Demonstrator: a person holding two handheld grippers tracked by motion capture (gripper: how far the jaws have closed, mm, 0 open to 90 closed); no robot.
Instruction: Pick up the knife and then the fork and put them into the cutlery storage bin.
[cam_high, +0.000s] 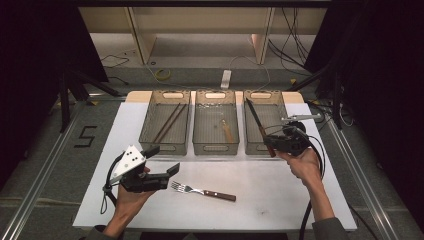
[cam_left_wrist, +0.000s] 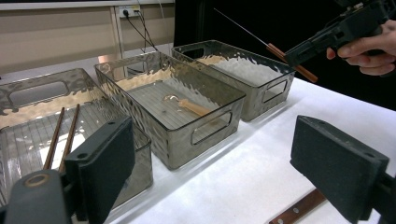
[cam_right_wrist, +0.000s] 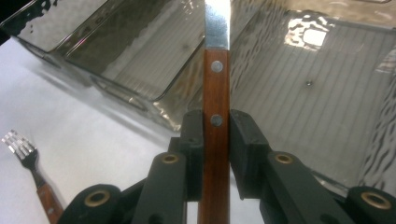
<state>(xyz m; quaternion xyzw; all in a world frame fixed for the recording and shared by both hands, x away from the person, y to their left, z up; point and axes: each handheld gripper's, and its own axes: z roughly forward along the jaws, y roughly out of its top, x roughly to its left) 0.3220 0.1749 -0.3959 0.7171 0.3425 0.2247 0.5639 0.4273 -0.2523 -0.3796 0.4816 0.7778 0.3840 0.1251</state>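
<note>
While three clear bins sit in a row across the upper middle of the high view, the white surface below them carries a fork with a wooden handle, lying just below centre. The left bin holds two chopsticks, the middle bin a wooden-handled utensil. At the lower left of the frame the left hand-held gripper is held above the surface, jaws wide apart and empty. At the right, the right hand-held gripper is clamped on the handle of a knife, whose blade slants up and left over the right bin.

From the left gripper view, both black pads stand far apart at the lower corners with nothing between them. Beyond them the bins run from lower left to upper right, and the knife is held in the upper right of the frame above the far bin.

From the right gripper view, the jaws press both sides of the knife's riveted wooden handle at centre, the blade rising to the top edge above a bin's ribbed floor. The fork lies at the lower left.
</note>
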